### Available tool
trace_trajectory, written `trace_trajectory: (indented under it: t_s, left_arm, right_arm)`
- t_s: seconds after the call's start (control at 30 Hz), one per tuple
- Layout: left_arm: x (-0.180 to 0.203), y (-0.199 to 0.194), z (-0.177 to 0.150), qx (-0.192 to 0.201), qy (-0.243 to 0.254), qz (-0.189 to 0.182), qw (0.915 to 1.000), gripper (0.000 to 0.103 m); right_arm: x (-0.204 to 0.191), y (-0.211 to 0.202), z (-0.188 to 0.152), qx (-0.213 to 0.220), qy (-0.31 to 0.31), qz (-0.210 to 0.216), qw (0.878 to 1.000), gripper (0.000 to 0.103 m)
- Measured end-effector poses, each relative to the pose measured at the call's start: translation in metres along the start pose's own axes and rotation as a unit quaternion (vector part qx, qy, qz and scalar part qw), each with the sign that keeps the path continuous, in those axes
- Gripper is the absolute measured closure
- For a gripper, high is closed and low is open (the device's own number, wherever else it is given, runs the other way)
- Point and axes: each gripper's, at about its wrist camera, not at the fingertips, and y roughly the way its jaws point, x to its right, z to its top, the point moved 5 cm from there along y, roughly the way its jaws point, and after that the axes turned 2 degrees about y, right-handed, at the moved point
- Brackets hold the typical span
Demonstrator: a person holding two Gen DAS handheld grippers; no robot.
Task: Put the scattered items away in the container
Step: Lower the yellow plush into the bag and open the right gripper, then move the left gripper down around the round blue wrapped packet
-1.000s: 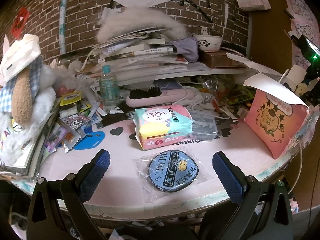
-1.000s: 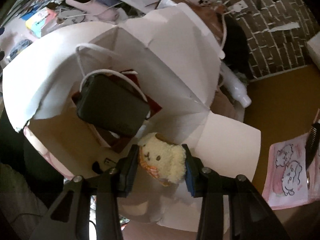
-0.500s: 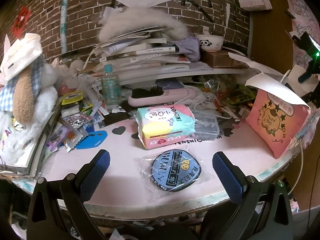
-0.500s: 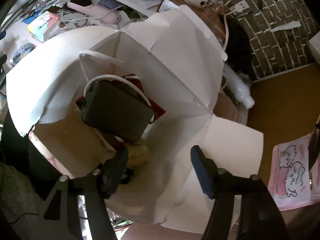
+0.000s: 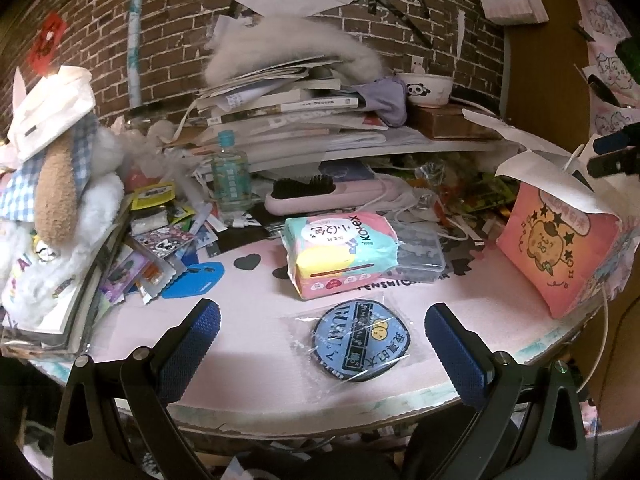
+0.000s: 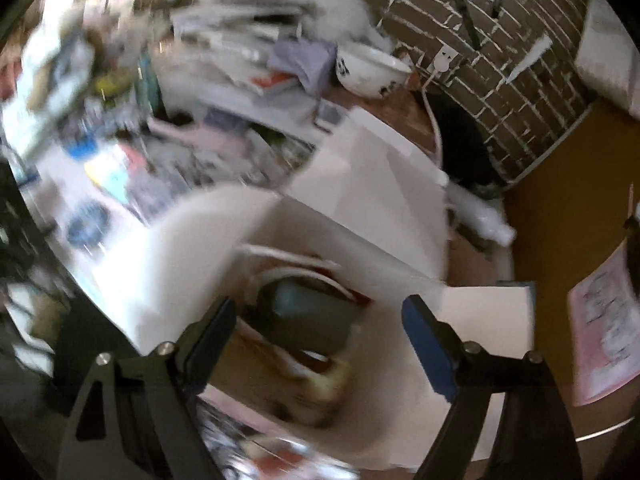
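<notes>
Left wrist view: my left gripper (image 5: 320, 340) hangs spread and empty over the bench (image 5: 248, 320), the round blue patch (image 5: 360, 346) in its clear sleeve lying between the fingers, the pink paper bag (image 5: 560, 244) at the far right. Right wrist view, blurred: my right gripper (image 6: 320, 332) is opening with nothing between the pads, above the bag's white mouth (image 6: 360, 200); a pale plush toy (image 6: 328, 380) lies inside. I'd clear the rim straight upward so the bag isn't snagged.

We see a brick wall (image 5: 168, 20) across the top of the frame. At the upper right sits a panda bowl (image 5: 426, 89) on a brown box (image 5: 448, 122). A pile of books (image 5: 288, 112) fills the upper middle, with grey fluff (image 5: 296, 40) on top. A red sign (image 5: 49, 40) hangs at the upper left.
</notes>
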Motion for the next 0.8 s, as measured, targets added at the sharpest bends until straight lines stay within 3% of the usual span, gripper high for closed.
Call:
trace_trajectory:
  t_s: [0.1,0.37,0.57,0.8]
  left_arm:
    - [-0.002,0.0,0.0,-0.001,-0.005,0.001,1.0,0.0]
    - [-0.007,0.003,-0.004,-0.008,-0.008,0.009,0.9999,0.0]
    - [-0.008,0.007,-0.007,-0.013,-0.01,0.009,0.9998,0.0]
    - [-0.004,0.016,-0.012,-0.023,-0.01,0.0,0.9997,0.0]
  right_arm:
    - [-0.015,-0.01,0.005,0.044,0.047,0.049,0.997,0.02]
    - [-0.075,-0.032,0.014,0.145,0.105,0.18,0.967,0.02]
    - [-0.111,-0.041,0.009,0.183,0.116,0.25,0.944,0.019]
    - [-0.14,-0.041,-0.003,0.201,0.125,0.297,0.925,0.015]
